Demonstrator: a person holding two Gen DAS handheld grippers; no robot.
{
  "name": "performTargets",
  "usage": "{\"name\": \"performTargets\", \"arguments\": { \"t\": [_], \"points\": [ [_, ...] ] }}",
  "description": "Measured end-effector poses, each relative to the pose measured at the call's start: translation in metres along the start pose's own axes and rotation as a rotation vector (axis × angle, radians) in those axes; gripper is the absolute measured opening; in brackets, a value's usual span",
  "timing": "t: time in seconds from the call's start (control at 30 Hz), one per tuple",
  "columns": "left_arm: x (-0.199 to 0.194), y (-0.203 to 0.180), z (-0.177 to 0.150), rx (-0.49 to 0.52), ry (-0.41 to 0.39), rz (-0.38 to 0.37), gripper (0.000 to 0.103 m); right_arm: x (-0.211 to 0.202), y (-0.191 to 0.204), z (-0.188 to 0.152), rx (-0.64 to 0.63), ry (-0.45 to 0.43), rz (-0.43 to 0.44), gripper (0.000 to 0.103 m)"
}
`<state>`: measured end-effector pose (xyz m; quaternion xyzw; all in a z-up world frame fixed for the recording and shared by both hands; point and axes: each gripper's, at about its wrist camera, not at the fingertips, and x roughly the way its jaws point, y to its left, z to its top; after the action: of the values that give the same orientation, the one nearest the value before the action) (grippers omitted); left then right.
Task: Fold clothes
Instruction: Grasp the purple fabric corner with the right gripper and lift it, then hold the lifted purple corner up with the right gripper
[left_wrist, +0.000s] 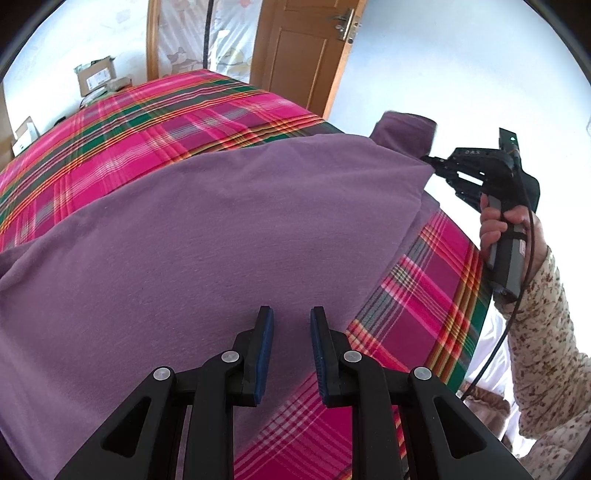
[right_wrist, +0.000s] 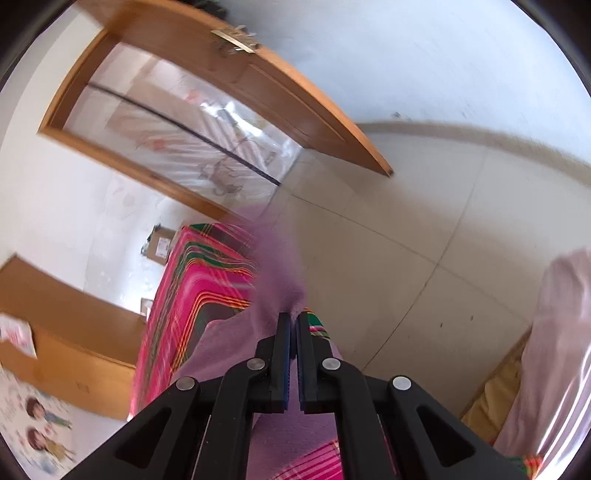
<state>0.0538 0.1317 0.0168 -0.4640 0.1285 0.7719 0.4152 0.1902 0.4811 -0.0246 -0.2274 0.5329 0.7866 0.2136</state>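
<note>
Here the purple garment (left_wrist: 207, 236) lies spread on a bed under a pink plaid cover (left_wrist: 155, 122), one corner lifted off the bed's right edge. The right gripper (left_wrist: 430, 162), held by a hand (left_wrist: 506, 221) in a floral sleeve (left_wrist: 546, 325), has its fingers clamped on that corner. The left gripper (left_wrist: 291, 325) hovers over the cloth, fingers partly open, holding nothing. A wooden door (left_wrist: 306, 48) stands behind. Only the right wrist view shows the tiled floor (right_wrist: 424, 240).

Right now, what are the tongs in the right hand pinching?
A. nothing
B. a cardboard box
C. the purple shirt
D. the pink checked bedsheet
C: the right tongs are shut on a corner of the purple shirt, lifting it off the checked bedsheet.
</note>
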Motion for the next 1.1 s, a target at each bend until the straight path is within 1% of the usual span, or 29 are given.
{"name": "performTargets", "arguments": {
  "t": [0.07, 0.2, 0.27, 0.33, 0.43, 0.53, 0.73, 0.9, 1.1],
  "points": [
    [0.001, -0.001, 0.0, 0.003, 0.001, 0.002, 0.022, 0.002, -0.005, 0.0, 0.024, 0.012, 0.0, 0.003],
    [0.001, 0.001, 0.002, -0.004, 0.004, -0.004, 0.022, 0.008, -0.005, 0.001, 0.016, 0.033, -0.038, 0.003],
    [0.001, 0.001, 0.002, -0.001, 0.004, -0.001, 0.022, 0.012, -0.008, 0.001, 0.033, 0.05, -0.054, 0.003],
    [0.001, 0.0, 0.002, 0.0, 0.005, -0.003, 0.022, 0.008, -0.015, 0.001, 0.064, 0.032, -0.044, 0.003],
    [0.0, 0.001, 0.002, -0.001, 0.007, -0.018, 0.022, -0.002, -0.012, 0.001, 0.055, -0.019, -0.044, 0.003],
    [0.0, -0.001, 0.003, 0.006, 0.007, -0.02, 0.022, -0.007, -0.007, 0.001, 0.025, -0.027, -0.043, 0.003],
    [0.003, -0.011, 0.008, 0.037, 0.009, -0.023, 0.022, -0.007, -0.008, -0.002, 0.021, -0.016, -0.042, 0.003],
    [0.007, -0.029, 0.015, 0.086, 0.008, -0.033, 0.022, -0.013, -0.001, -0.003, -0.015, -0.035, -0.048, 0.002],
    [0.017, -0.047, 0.026, 0.127, 0.012, -0.016, 0.022, -0.019, 0.007, -0.003, -0.034, -0.069, -0.054, 0.002]
  ]
}}
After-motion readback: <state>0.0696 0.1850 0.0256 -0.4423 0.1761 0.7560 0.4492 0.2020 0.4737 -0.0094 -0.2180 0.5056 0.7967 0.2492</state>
